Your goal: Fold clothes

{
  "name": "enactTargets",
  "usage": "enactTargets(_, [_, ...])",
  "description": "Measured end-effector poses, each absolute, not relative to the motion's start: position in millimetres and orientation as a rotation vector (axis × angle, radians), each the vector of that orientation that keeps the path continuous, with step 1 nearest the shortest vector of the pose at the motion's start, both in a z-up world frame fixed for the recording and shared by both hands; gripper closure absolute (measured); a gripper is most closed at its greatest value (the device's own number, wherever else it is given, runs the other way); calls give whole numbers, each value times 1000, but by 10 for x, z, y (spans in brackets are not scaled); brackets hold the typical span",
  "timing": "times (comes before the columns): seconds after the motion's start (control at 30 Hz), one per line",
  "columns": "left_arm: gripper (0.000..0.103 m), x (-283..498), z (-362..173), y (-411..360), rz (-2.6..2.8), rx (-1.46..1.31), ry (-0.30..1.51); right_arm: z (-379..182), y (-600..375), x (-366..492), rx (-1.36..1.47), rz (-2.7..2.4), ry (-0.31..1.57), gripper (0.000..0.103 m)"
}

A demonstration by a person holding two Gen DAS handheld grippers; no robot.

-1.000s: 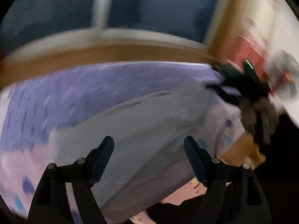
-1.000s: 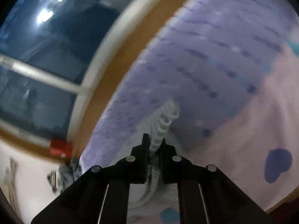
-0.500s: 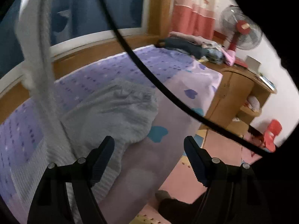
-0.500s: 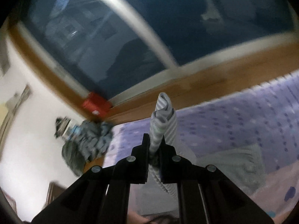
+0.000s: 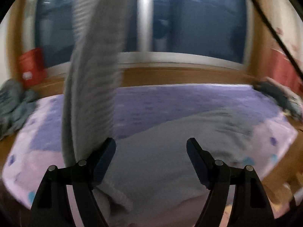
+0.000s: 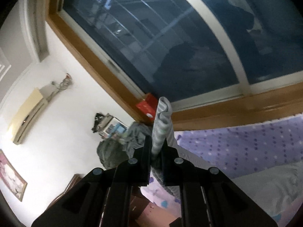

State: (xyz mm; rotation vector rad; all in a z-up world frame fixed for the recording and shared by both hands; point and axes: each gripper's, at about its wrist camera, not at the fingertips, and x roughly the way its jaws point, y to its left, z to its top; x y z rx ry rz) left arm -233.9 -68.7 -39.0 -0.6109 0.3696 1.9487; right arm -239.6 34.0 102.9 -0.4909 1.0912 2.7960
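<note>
Right tongs pinch a bunched edge of the grey knit garment; left tongs stand spread, empty, above its body on the bed.

Left gripper: matte black angular fingers, silver round pivot screws on the linkage arms. Right gripper: identical black construction, identical silver screws.

left wrist view low over the bed, facing the window, right wrist view higher, tilted, both share these
</note>
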Motion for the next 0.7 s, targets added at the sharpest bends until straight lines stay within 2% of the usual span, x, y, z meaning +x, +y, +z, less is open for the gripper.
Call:
enactTargets(0.13, [25,-2720,-508,-1095,2073,-717,321,1098,239,-2590,-506,2857,1110,96])
enactTargets(0.37, [25,-3043,-829,-1425,2048,-918,305,891,-221,-3221,-720,2910,1110,96])
enactTargets(0.7, [25,-3416,-1070,-2126,1723,-1049,233,371,-829,-4367,-952,2855,935,96])
